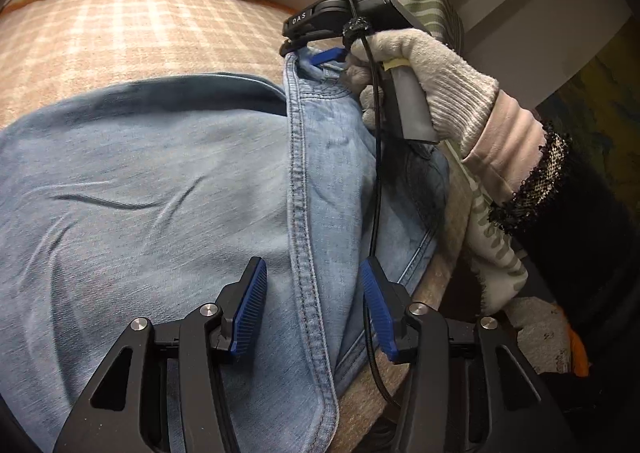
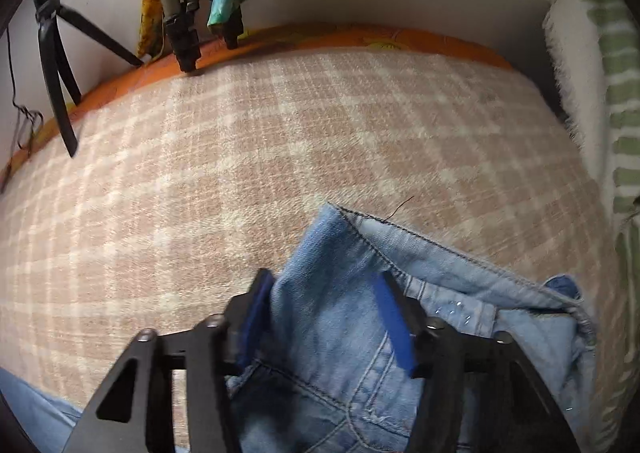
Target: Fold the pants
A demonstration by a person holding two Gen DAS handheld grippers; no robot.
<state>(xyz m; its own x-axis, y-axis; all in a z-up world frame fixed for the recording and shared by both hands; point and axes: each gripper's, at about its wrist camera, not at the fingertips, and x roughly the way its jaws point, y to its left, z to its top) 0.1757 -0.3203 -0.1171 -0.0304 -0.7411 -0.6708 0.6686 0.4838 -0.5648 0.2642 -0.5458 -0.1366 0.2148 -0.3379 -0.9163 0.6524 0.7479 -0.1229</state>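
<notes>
Left gripper (image 1: 314, 311) spread wide over the jeans (image 1: 160, 193) seam; right gripper (image 2: 324, 317) also spread, denim between its jaws. Best clamped squarely, lifting evenly.

The left wrist view sits close above the pants (image 1: 160, 193), looking forward between the left claw (image 1: 312, 309) fingers along a stitched seam toward the far wall; the right claw (image 1: 316, 53) shows ahead, at the upper middle. The right wrist view hovers just over the waistband corner and faces across the checked bed cover (image 2: 280, 133) to the tripods (image 2: 56, 65) by the wall. Both share the denim, the checked cover, its orange edge — and the green-striped pillow (image 2: 600, 93) at right.
</notes>
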